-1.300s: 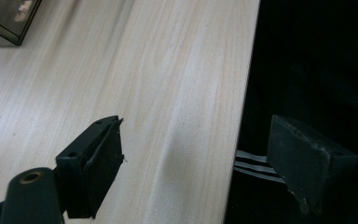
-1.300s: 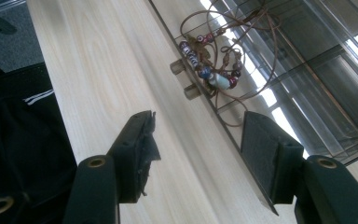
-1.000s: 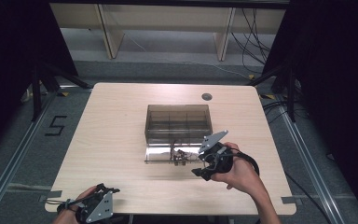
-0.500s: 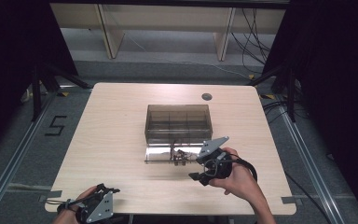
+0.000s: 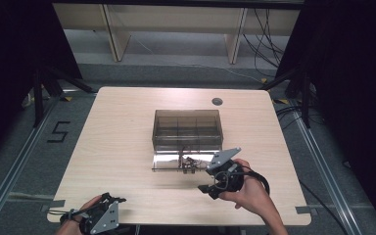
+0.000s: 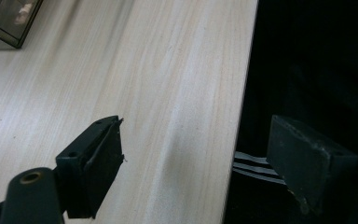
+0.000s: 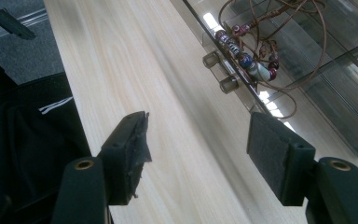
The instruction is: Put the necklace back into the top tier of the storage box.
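From the high view I see my right gripper [image 5: 210,182] near the front right of the table [image 5: 117,142], just beside the open lid [image 5: 169,162] of the smoky clear compartment box [image 5: 187,128]. A small dark tangle, the beaded cord [image 5: 188,164], lies on that lid at its front edge. What it is made of I cannot tell from up there.

The right gripper view settles it: a thin brown cord strung with dark red, blue and pale beads [image 7: 251,60], draped over the lid's front edge by its two small latch tabs [image 7: 219,72]. My right jaws have just been opening and stand wide apart over bare wood, nothing between them, the cord ahead of them and untouched.

My left gripper [image 5: 115,205] rests at the table's front left corner, well apart from the box. The left gripper view shows what the high view hides: its jaws gape wide, one over the table top, the other past the table edge, with nothing between them.
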A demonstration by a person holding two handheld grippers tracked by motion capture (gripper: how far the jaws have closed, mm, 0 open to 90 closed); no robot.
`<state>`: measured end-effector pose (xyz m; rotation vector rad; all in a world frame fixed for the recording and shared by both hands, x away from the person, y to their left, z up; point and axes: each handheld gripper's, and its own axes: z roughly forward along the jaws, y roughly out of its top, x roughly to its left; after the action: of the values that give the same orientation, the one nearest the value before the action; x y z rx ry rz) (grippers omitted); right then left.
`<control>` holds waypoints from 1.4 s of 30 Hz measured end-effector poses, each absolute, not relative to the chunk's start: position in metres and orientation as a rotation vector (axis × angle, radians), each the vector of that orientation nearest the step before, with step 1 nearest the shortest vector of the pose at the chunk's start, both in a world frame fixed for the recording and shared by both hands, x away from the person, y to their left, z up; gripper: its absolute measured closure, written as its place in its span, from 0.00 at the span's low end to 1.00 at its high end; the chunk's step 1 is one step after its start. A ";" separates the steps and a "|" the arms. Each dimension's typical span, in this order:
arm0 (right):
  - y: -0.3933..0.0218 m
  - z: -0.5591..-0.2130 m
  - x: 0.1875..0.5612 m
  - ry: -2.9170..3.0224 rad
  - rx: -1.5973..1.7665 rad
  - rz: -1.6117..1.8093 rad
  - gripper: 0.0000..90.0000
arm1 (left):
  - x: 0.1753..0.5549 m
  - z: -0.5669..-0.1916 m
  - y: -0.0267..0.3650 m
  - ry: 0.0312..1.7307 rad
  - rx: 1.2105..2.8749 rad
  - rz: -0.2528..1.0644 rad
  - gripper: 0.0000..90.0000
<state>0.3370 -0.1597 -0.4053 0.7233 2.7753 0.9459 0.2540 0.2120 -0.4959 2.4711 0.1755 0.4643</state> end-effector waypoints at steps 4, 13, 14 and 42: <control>-0.161 -0.408 0.336 2.756 0.717 0.976 0.39 | 0.254 -0.496 0.212 0.176 2.471 0.464 0.20; -0.164 -0.412 0.333 2.733 0.750 0.964 0.36 | 0.255 -0.495 0.212 0.169 2.479 0.472 0.20; -0.164 -0.413 0.333 2.732 0.755 0.961 0.36 | 0.255 -0.495 0.212 0.169 2.479 0.472 0.20; -0.174 -0.433 0.320 2.714 0.788 0.978 0.33 | 0.254 -0.495 0.213 0.170 2.477 0.473 0.20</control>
<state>0.3199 -0.1742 -0.4331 0.7879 2.7135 0.9781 0.2544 0.2126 -0.4948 2.4772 0.1695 0.4732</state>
